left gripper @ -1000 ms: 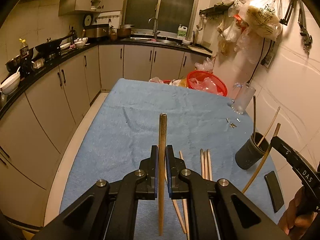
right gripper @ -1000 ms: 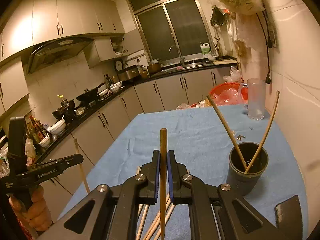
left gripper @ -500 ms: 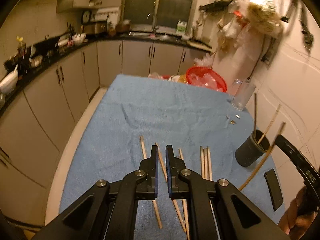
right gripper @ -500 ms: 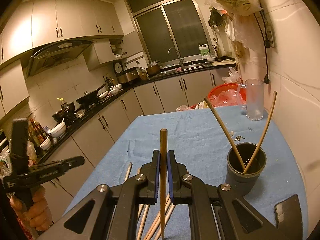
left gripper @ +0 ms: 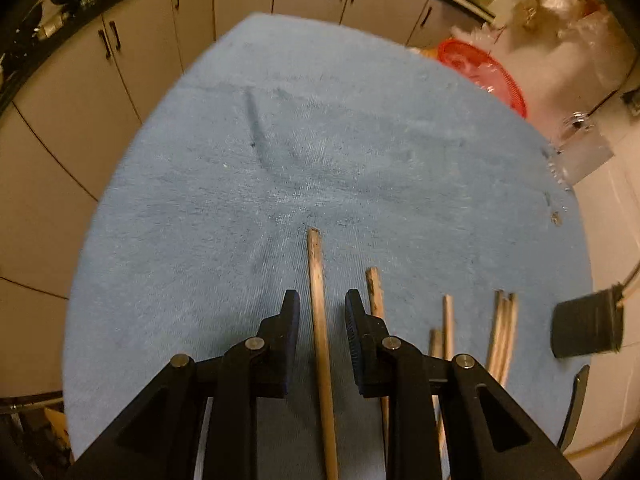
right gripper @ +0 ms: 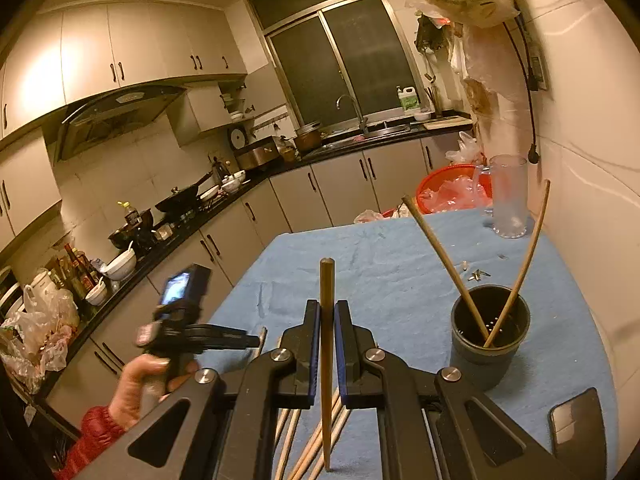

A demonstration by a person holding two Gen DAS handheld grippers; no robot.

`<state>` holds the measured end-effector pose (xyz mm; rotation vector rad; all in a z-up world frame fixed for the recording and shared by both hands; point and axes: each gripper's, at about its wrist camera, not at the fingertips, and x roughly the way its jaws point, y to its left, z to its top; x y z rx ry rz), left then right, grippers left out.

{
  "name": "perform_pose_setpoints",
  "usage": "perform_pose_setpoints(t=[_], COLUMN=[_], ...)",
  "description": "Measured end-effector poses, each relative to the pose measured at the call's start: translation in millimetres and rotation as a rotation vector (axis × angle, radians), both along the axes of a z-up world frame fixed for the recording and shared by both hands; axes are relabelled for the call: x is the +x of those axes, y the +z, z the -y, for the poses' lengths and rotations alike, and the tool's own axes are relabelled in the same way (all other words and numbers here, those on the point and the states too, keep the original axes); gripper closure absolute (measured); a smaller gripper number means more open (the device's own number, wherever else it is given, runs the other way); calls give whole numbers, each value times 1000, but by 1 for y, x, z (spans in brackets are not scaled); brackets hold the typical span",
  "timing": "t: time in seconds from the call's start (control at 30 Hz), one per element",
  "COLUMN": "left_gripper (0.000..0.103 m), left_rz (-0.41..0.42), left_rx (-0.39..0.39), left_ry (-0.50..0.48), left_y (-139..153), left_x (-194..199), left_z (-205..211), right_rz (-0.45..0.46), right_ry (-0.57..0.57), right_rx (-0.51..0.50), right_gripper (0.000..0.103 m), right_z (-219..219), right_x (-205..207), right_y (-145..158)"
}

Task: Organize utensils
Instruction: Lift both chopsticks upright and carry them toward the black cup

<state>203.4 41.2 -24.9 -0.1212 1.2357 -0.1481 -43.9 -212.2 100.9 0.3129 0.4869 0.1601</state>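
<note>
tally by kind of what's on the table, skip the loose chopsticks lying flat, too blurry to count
chopsticks upright: 3 (2 in the dark cup, 1 in the right claw)
dark cup: 1
glass mug: 1
red basket: 1
phone: 1
total: 7

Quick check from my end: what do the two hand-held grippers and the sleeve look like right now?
Both hand-held grippers, left and right, are matte black linkages with silver pivot pins and blue-faced finger pads. A red quilted sleeve shows at the left wrist.
</note>
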Motion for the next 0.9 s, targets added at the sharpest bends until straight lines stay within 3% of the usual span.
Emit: perform_pose_setpoints(t=[0.1, 0.17, 0.3, 0.4, 0.63, 0.9], left_gripper=[80, 96, 96, 96, 96, 96], left_rz=[5, 13, 46, 117, 325, 444], left_rx=[36, 78, 75, 39, -30, -59], left_ry=[-6, -13, -39, -47, -49, -65], left_y=[-8, -9, -5, 15, 92, 135], left_x=[8, 8, -6, -30, -95, -126], left_z=[8, 14, 19, 13, -4, -8], right_rz=[-2, -4, -4, -1, 36, 65], right_ry=[-2, -2, -3, -7, -16, -25], right_rx=[5, 8, 15, 17, 20, 14], right_gripper=[96, 96, 96, 96, 96, 96], right_z=[2, 3, 5, 4, 5, 3], right_x=[2, 3, 4, 2, -8, -20], right_y=[0, -1, -1, 0, 10, 20])
